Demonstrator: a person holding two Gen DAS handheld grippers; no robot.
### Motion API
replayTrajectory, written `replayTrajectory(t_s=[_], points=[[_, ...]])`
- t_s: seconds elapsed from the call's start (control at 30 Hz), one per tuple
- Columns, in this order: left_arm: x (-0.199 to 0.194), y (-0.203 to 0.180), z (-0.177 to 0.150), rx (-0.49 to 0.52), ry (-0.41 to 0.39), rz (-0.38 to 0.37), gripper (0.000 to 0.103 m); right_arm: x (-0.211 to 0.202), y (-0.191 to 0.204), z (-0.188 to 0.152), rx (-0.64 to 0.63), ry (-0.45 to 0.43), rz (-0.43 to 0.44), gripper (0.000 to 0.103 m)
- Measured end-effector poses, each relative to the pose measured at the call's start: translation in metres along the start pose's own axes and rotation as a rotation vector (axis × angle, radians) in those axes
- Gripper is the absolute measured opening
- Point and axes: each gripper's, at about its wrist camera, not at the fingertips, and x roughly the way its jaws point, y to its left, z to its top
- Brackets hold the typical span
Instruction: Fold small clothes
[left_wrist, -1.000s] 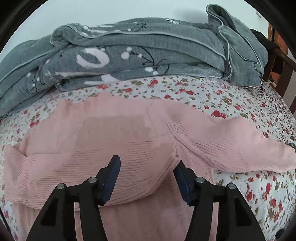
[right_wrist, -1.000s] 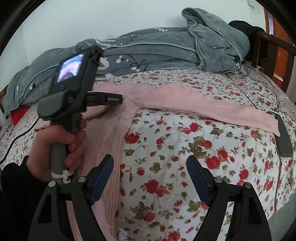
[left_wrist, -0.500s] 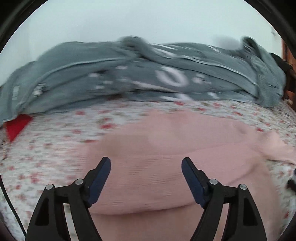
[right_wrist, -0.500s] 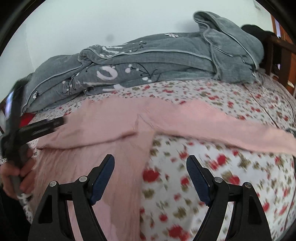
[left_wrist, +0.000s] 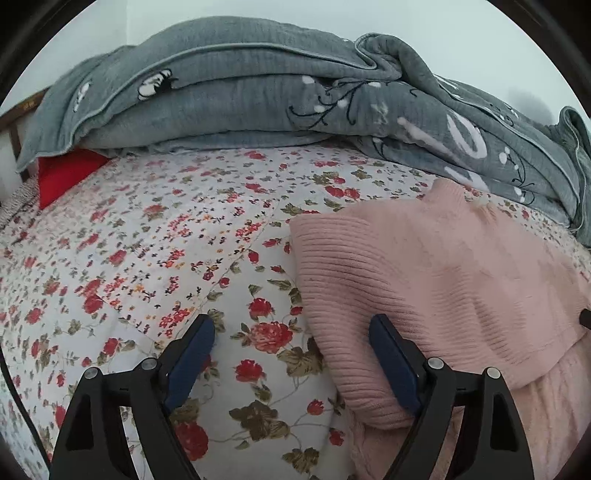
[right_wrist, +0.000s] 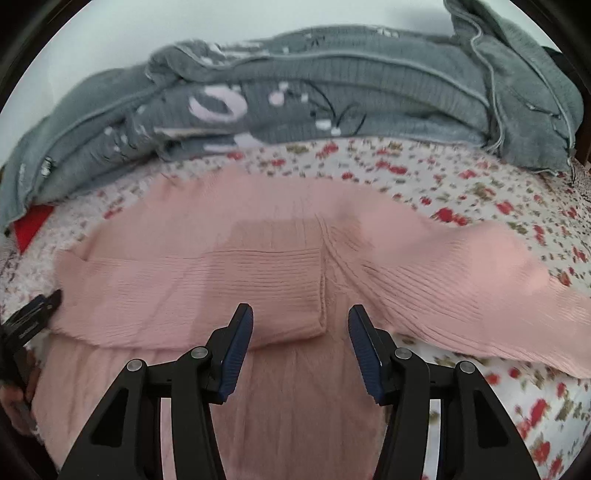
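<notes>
The left hand-held gripper (left_wrist: 291, 363) hovers low over the bed with its jaws wide apart and nothing between them. Its right finger sits against or just above the folded-over left edge of the pink sweater (left_wrist: 424, 280); contact cannot be told. It looks lined up to take that fold. The right hand-held gripper (right_wrist: 301, 341) points level along the sweater's middle, jaws also spread and empty, straddling the seam where body meets sleeve (right_wrist: 461, 280), probably to catch the sleeve next.

The sweater lies flat across the bed's near edge on the floral sheet (left_wrist: 155, 251), one side already turned in and the other sleeve stretched toward the right side, which suits a sleeve-by-sleeve fold. A grey quilt (left_wrist: 258, 92) is heaped along the far edge by the wall, with a red item (left_wrist: 62, 173) under its left end.
</notes>
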Motion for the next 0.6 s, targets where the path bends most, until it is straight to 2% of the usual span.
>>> replayTrajectory(t_s=[0.07,0.13,0.17,0.23,0.27,0.4,0.5,0.6], points=[[0.000,-0.001,-0.001,0.004,0.000,0.004,0.087,0.010,0.006,-0.002,-0.029,-0.013,-0.038,0.051],[0.001,0.001,0.000,-0.007,0.004,-0.012,0.087,0.008,0.010,-0.002,-0.059,-0.029,-0.056,0.036],[0.000,0.003,0.000,-0.016,0.005,-0.023,0.087,0.006,0.013,-0.004,-0.074,-0.045,-0.076,0.022],[0.000,0.006,-0.001,-0.031,0.007,-0.039,0.087,0.005,0.015,-0.006,-0.093,-0.058,-0.108,0.017],[0.000,0.007,-0.001,-0.035,0.007,-0.043,0.087,0.003,0.015,-0.006,-0.096,-0.067,-0.112,0.011],[0.001,0.009,-0.001,-0.045,0.005,-0.055,0.087,-0.010,0.003,-0.008,-0.051,-0.134,-0.079,0.005],[0.001,0.011,-0.001,-0.057,0.001,-0.078,0.087,-0.026,-0.010,-0.011,0.019,-0.239,-0.054,0.004],[-0.002,0.017,0.000,-0.082,-0.014,-0.133,0.088,-0.033,-0.012,-0.013,0.052,-0.290,-0.099,0.003]])
